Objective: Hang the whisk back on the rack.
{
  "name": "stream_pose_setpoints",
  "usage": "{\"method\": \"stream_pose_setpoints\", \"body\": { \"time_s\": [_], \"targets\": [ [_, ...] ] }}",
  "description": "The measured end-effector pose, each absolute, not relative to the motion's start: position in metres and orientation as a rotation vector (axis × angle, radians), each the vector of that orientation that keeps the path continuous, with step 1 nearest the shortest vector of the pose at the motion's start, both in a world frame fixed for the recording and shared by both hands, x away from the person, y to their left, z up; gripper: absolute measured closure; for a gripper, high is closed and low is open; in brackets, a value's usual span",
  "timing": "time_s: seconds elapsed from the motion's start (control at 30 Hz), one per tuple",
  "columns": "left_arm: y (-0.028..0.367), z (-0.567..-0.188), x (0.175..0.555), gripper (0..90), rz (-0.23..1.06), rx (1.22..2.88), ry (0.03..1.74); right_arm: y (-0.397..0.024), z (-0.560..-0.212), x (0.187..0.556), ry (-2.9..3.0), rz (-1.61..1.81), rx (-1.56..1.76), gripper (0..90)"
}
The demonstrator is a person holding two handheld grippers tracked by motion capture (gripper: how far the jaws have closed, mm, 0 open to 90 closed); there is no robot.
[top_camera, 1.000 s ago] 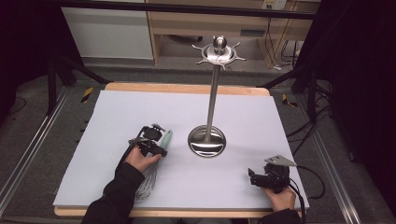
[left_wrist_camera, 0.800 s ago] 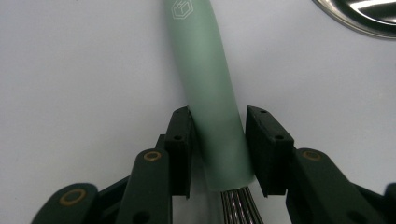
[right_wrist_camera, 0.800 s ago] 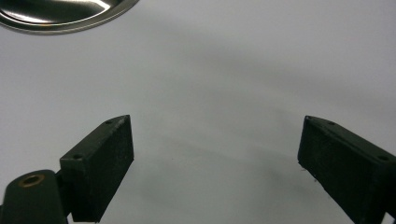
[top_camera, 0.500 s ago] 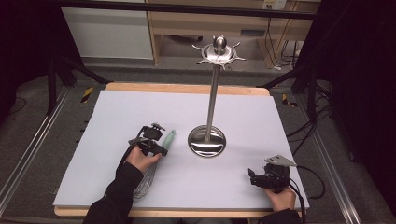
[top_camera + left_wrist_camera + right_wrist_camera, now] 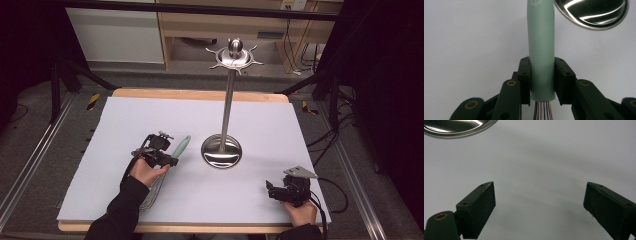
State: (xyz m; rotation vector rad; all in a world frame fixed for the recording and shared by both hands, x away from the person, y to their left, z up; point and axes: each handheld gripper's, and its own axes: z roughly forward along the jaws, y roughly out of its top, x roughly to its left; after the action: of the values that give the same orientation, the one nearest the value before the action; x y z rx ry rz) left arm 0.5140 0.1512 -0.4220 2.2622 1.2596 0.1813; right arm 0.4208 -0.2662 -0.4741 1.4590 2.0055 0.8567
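A whisk with a pale green handle [image 5: 181, 146] and wire loops [image 5: 150, 192] lies left of centre on the white mat. My left gripper [image 5: 169, 159] is shut on the handle. Its jaws have just been closing, and in the left gripper view [image 5: 541, 63] both pads press the handle [image 5: 541, 47] just above the wires [image 5: 544, 110]. The handle points toward the steel stand's round base [image 5: 221, 151]. At the front right my right gripper [image 5: 272, 190] rests open, with bare mat between its jaws [image 5: 539, 195].
The stand's thin pole [image 5: 228, 100] rises from the mat's middle to a hooked crown [image 5: 235, 55]. Its base edge shows in both gripper views [image 5: 594, 12] [image 5: 456, 126]. The white mat [image 5: 300, 130] covers a wooden table; shelving stands behind.
The left gripper's jaws closed on the green handle and the hand rose a little with it. The right hand stayed put.
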Motion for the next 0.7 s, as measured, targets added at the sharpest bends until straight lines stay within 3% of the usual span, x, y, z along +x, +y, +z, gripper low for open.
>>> {"method": "stream_pose_setpoints", "body": {
  "time_s": [0.7],
  "targets": [
    [0.188,-0.394,0.48,69.2,0.265,2.079,1.176,-0.268,-0.474,0.421,2.003,0.847,1.458,11.1]
  ]
}}
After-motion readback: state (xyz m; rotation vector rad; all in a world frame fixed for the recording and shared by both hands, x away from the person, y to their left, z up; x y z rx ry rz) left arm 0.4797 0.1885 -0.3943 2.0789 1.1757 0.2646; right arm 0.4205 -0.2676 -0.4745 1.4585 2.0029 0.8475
